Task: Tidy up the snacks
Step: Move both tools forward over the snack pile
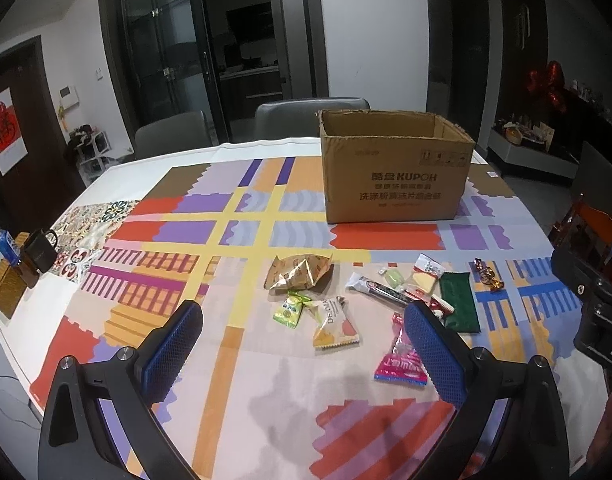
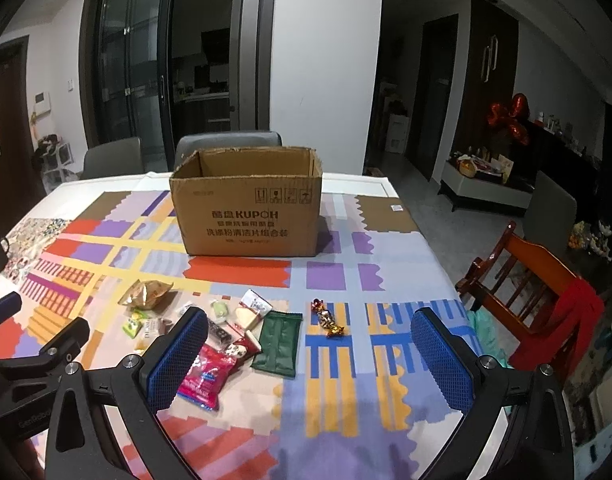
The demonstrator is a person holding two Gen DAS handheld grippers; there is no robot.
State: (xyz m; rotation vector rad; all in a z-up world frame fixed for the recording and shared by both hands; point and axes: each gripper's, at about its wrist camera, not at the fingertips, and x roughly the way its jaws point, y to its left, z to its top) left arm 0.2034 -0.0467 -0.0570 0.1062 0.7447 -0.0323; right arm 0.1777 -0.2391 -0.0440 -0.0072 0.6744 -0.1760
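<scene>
An open brown cardboard box (image 1: 394,168) (image 2: 248,206) stands at the far side of the patterned tablecloth. Several snack packets lie in a loose row in front of it: a gold crumpled bag (image 1: 298,272) (image 2: 146,294), a green-yellow packet (image 1: 290,310), a cream packet (image 1: 334,324), a pink packet (image 1: 402,356) (image 2: 206,372), a dark green pouch (image 1: 460,300) (image 2: 278,342) and a foil candy (image 1: 488,276) (image 2: 328,322). My left gripper (image 1: 302,316) hovers open above the cream packet. My right gripper (image 2: 310,320) is open above the cloth, near the foil candy. Neither holds anything.
A wicker basket (image 1: 6,288) with a dark mug (image 1: 38,252) sits at the table's left edge. Grey chairs (image 1: 310,116) stand behind the table. A wooden chair with red cloth (image 2: 546,292) is off the right edge. The tablecloth (image 1: 266,400) in front of the snacks is bare.
</scene>
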